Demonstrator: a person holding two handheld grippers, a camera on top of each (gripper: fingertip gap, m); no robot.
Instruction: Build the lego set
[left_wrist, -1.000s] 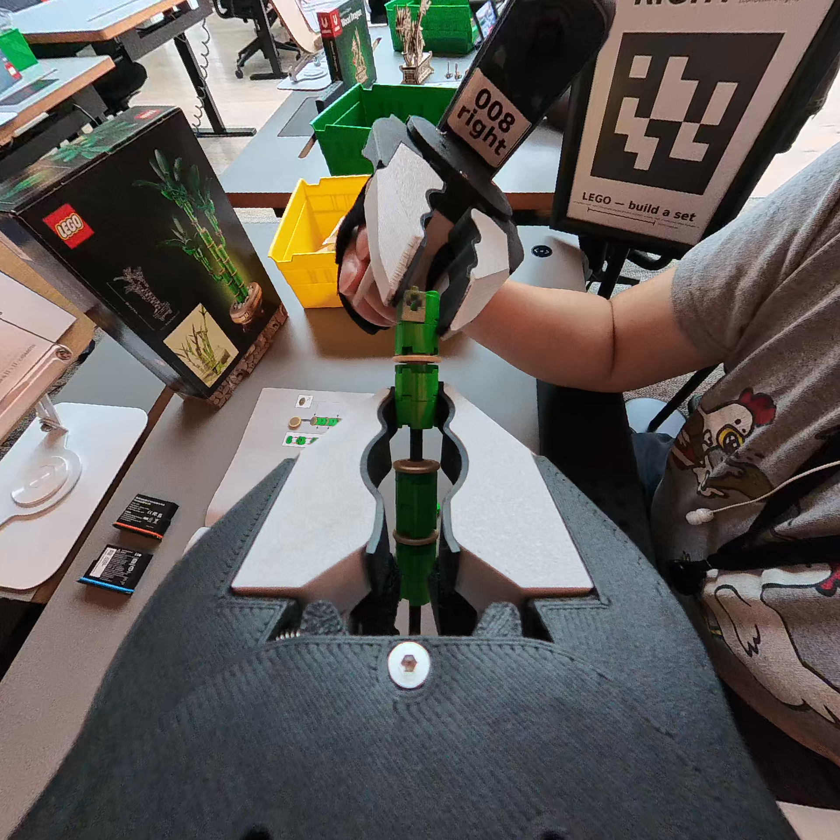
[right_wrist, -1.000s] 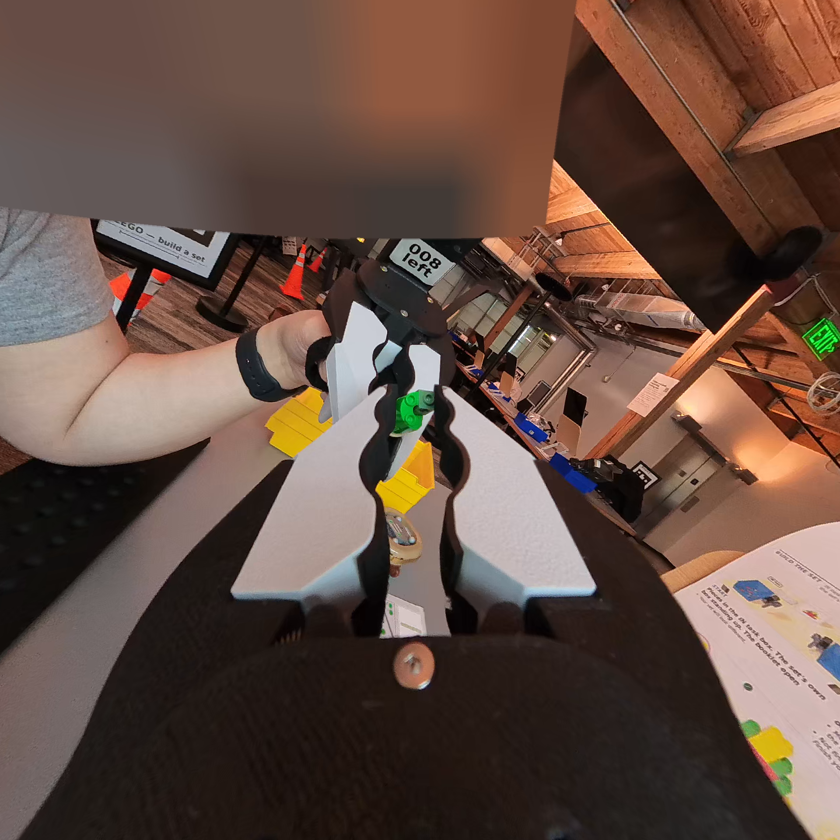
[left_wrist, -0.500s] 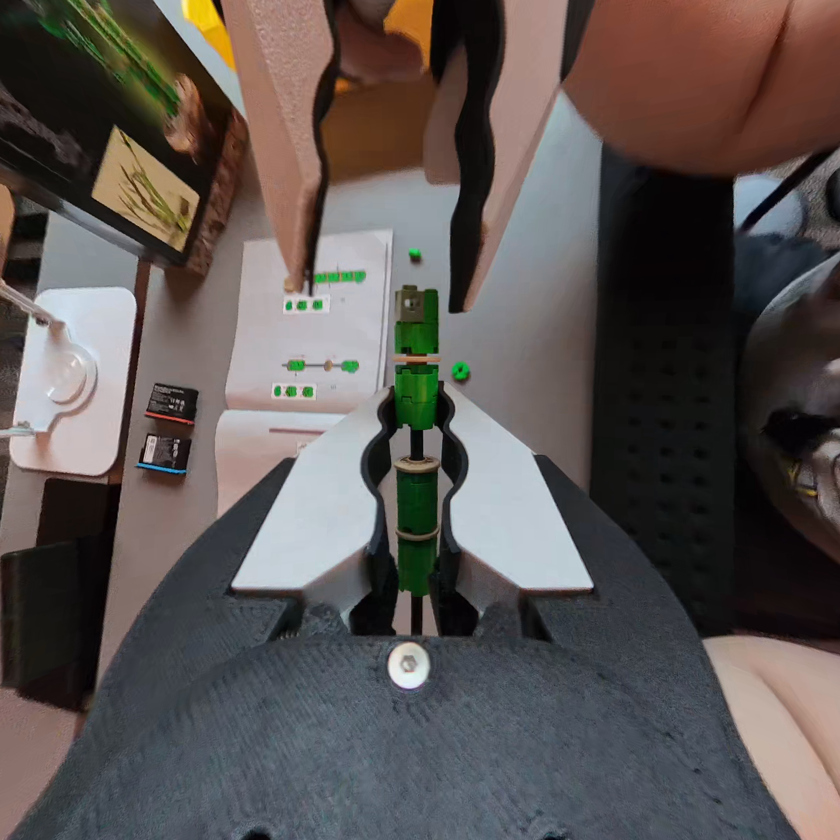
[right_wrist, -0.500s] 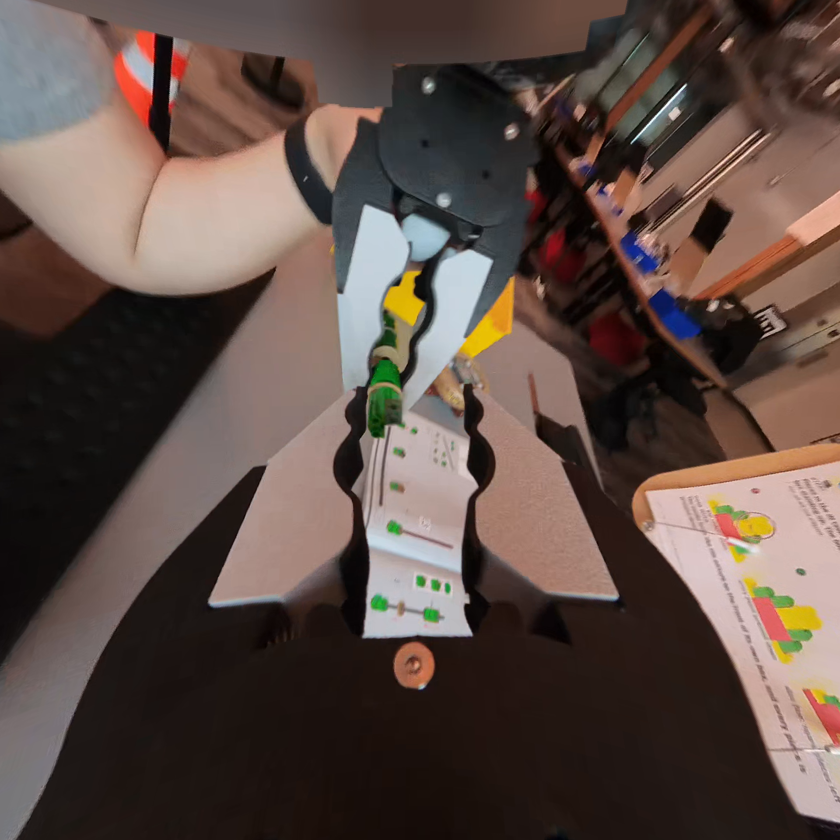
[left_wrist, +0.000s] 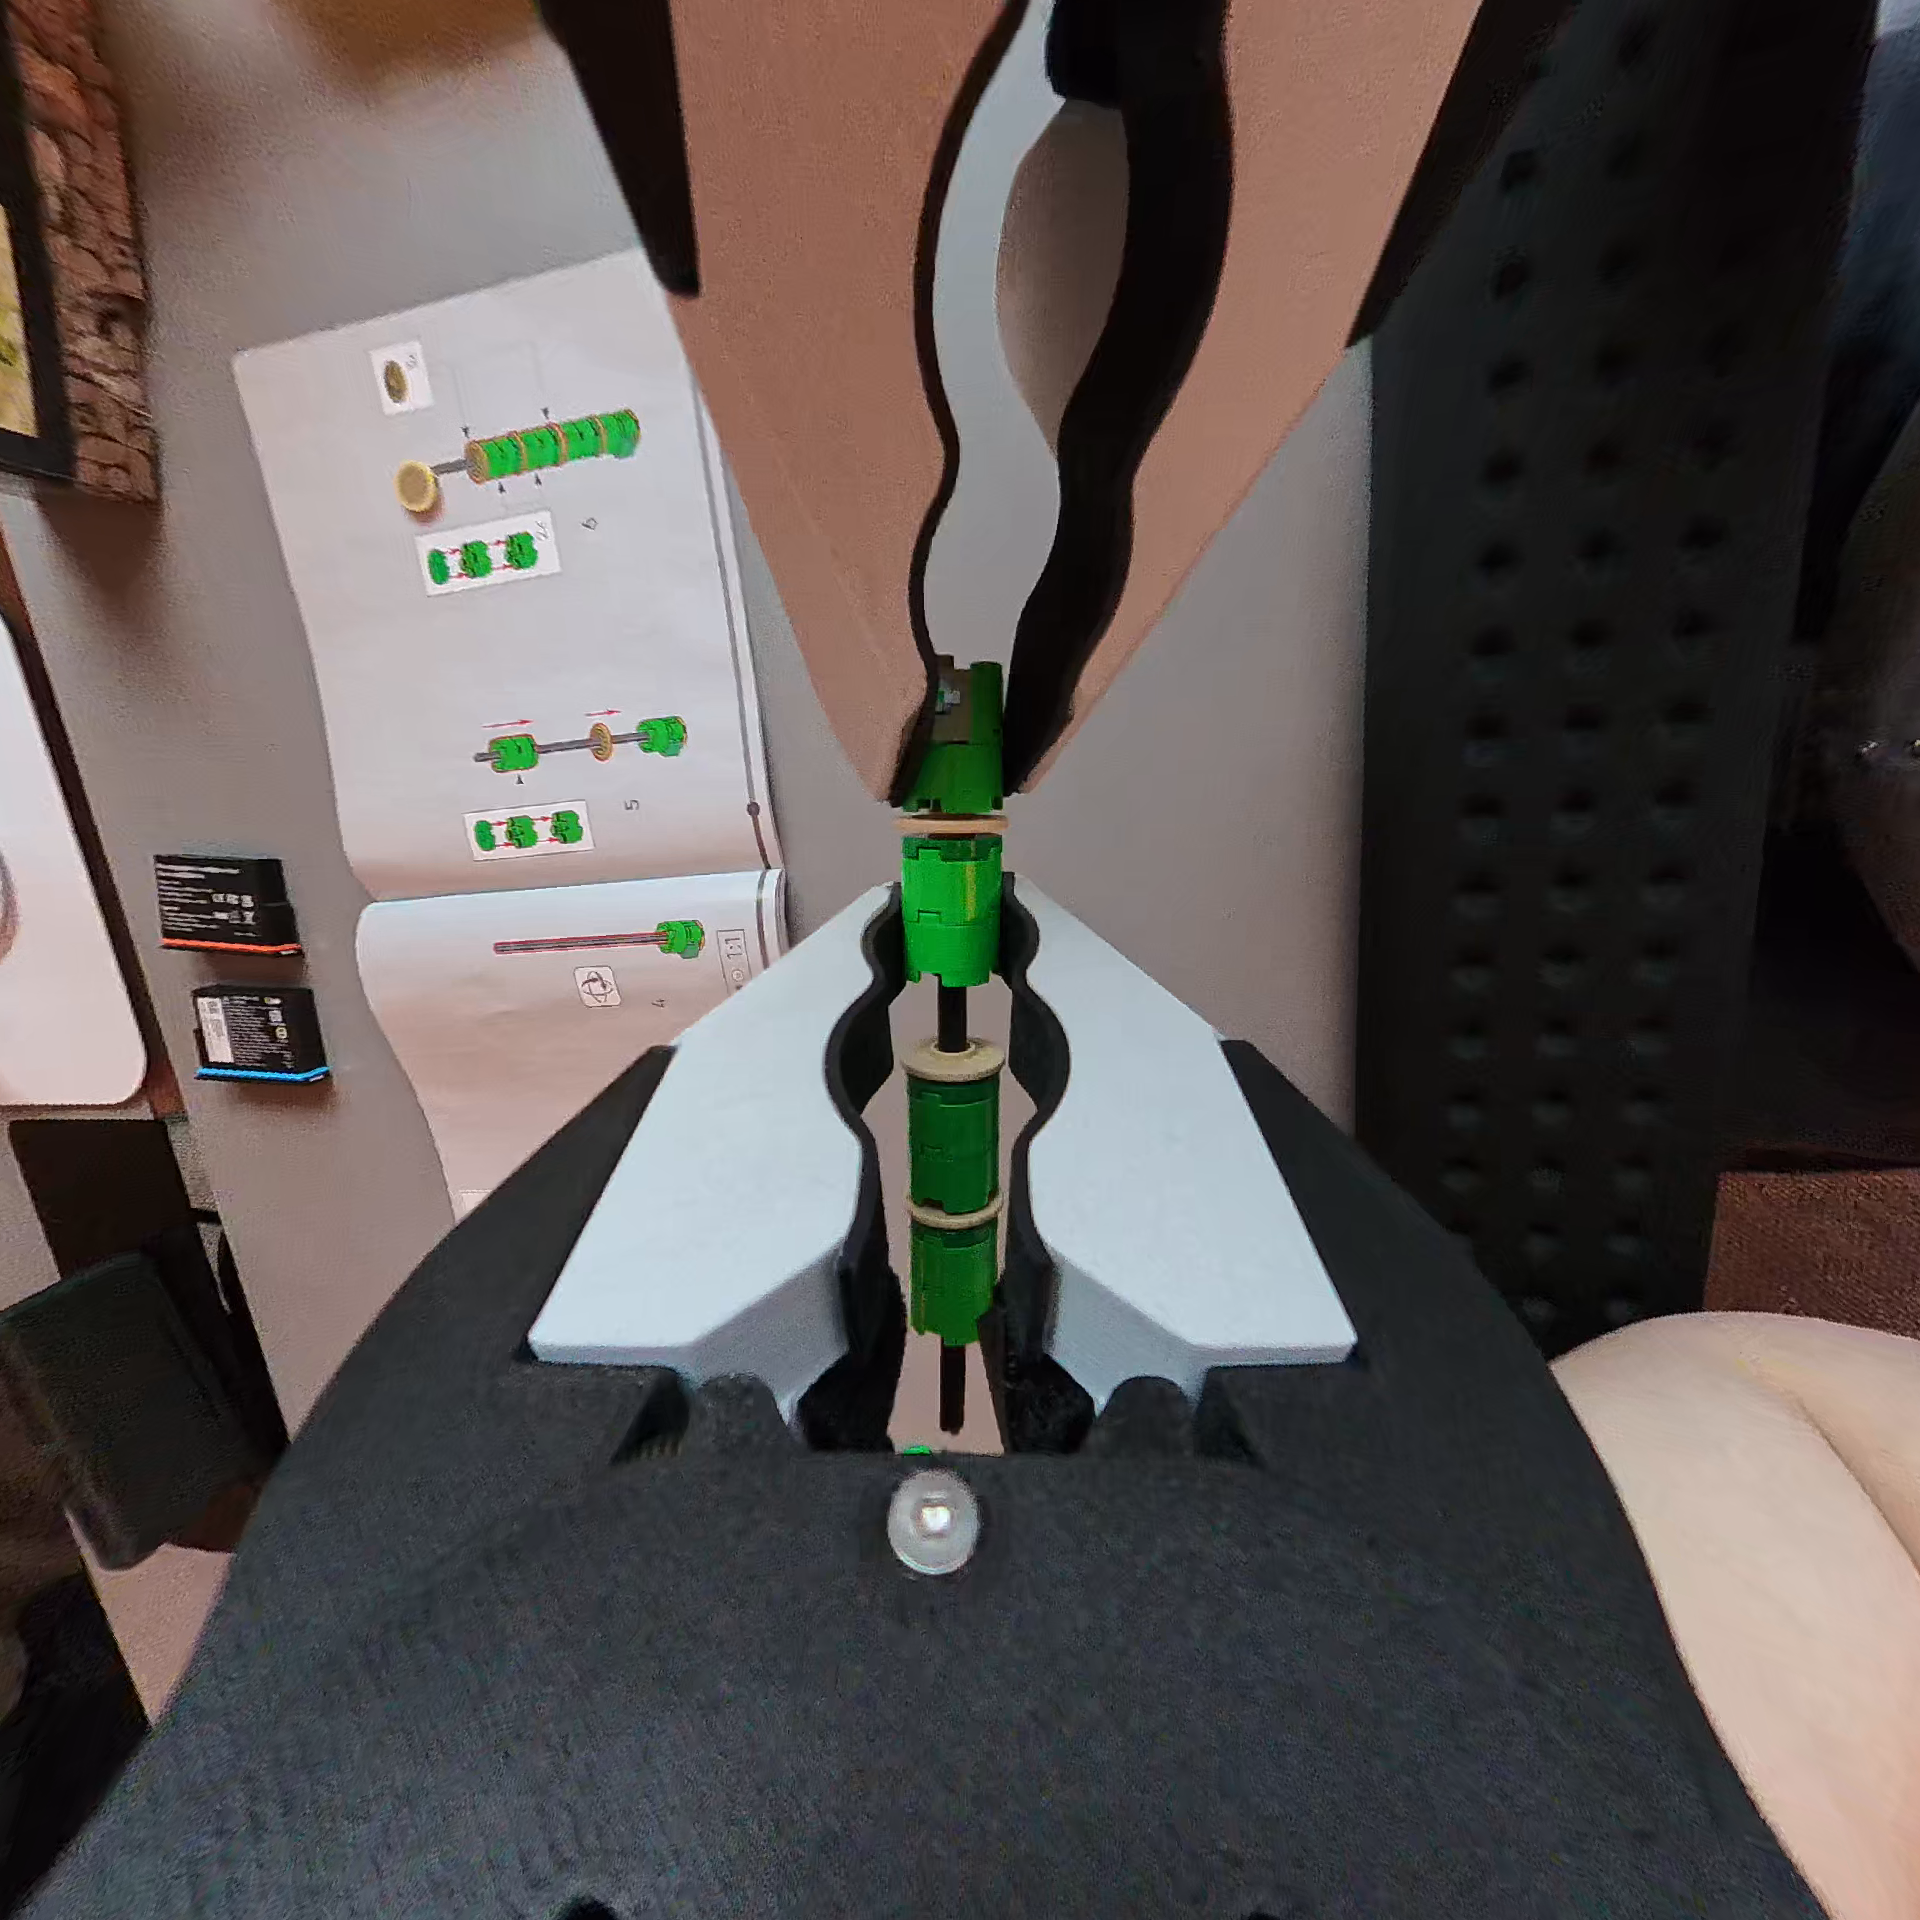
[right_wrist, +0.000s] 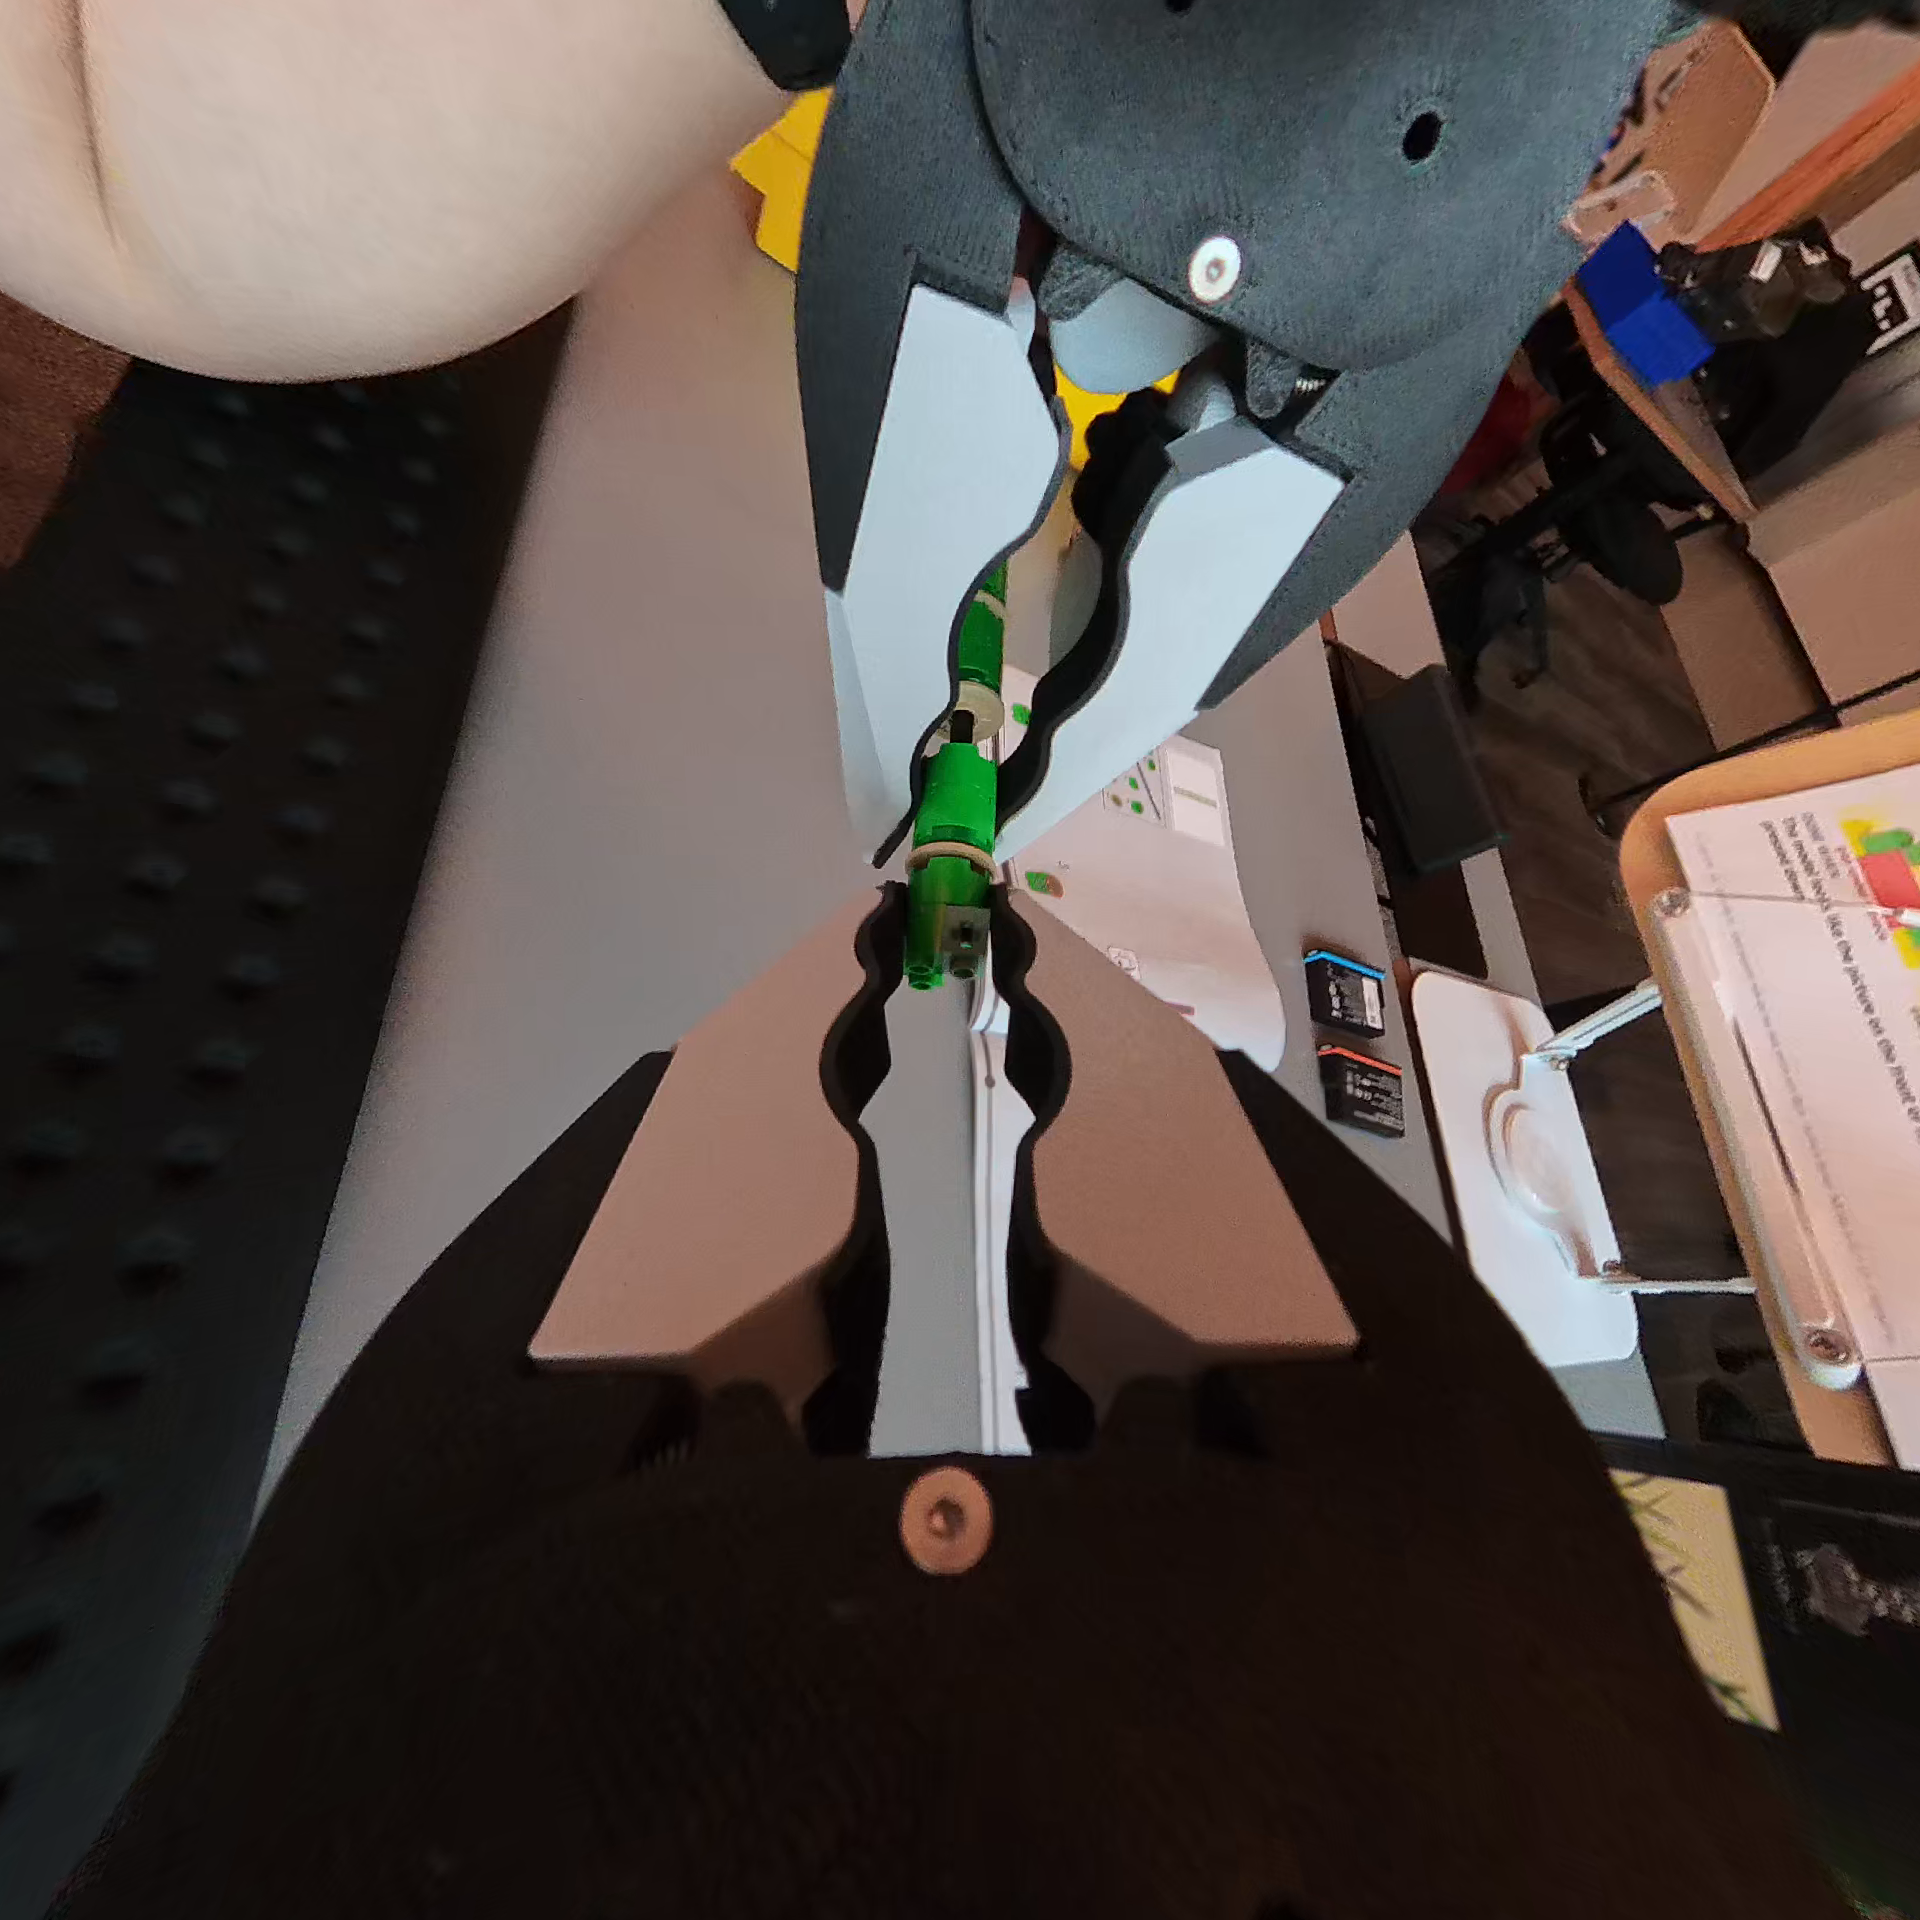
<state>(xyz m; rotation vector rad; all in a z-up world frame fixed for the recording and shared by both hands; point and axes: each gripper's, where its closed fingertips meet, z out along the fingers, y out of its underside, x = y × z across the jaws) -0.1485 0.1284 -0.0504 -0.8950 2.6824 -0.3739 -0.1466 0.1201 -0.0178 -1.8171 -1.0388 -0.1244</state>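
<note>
The near end of the green stalk (left_wrist: 951, 1195) disappears behind the left gripper (left_wrist: 951, 914) body. The box (left_wrist: 62, 239) at far left and the instruction booklet (left_wrist: 520, 623) are cut off or partly covered.

Each scene is viewed from very near, along the gripper fingers and down toward the grey table (left_wrist: 1226, 644). The views face each other; the green stem (left_wrist: 951, 914) and the open booklet (left_wrist: 499, 623) are shared.
</note>
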